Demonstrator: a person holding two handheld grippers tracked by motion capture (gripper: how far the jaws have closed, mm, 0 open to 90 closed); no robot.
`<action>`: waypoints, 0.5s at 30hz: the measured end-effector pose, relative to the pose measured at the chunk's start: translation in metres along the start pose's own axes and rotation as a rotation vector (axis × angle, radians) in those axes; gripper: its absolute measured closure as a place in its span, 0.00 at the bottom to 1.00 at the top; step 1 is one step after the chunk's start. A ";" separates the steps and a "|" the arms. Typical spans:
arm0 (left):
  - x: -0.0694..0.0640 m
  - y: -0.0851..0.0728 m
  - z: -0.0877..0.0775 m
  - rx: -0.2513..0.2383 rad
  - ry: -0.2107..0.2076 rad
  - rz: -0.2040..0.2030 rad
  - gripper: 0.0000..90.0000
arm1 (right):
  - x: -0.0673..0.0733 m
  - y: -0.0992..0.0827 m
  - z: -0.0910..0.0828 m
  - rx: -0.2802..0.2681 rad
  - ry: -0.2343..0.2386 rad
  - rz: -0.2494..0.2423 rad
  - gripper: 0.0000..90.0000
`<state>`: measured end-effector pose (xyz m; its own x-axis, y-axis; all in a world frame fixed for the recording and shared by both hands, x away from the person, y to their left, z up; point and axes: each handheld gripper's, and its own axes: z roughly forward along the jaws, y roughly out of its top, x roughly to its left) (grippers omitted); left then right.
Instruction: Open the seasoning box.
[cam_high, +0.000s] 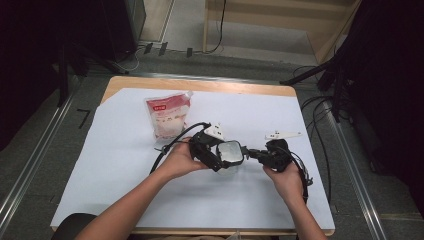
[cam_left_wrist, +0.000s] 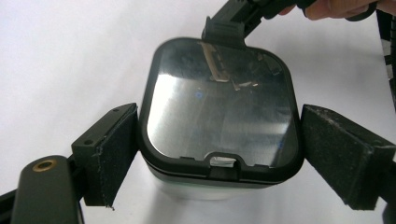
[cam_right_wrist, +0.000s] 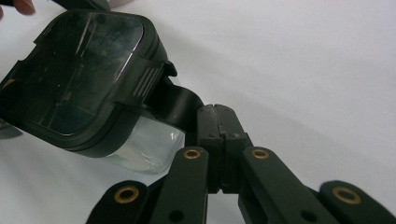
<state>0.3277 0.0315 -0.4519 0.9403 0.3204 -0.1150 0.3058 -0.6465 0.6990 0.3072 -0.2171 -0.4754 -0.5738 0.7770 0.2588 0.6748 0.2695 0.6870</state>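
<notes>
Clear container (cam_left_wrist: 219, 116) clamped in left gripper (cam_left_wrist: 219, 154); right gripper (cam_right_wrist: 215, 114) closed on lid tab (cam_right_wrist: 175, 105).

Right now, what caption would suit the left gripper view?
Left gripper clasps a clear container while the shut right gripper works its latch.

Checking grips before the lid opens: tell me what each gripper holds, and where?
Left gripper clamps the container by its two sides; right gripper is shut on its lid latch tab.

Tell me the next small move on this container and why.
Probably pull the lid's latch tab outward with the right tool, which is shut on it. The left tool braces the container on both sides, so the lid is set to unlatch.
</notes>
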 end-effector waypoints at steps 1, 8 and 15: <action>-0.001 -0.001 0.002 0.009 0.005 0.007 0.16 | 0.000 0.000 0.000 0.000 0.000 -0.001 1.00; -0.001 -0.006 0.005 -0.005 0.020 0.022 0.18 | 0.000 0.000 0.000 0.000 0.002 0.000 1.00; -0.004 -0.003 0.002 0.007 0.041 0.052 0.20 | 0.000 0.000 0.000 -0.001 0.001 0.002 1.00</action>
<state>0.3232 0.0312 -0.4548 0.9482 0.3139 -0.0499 0.2577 -0.6675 0.6986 0.3072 -0.2169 -0.4758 -0.5729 0.7771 0.2606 0.6754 0.2675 0.6872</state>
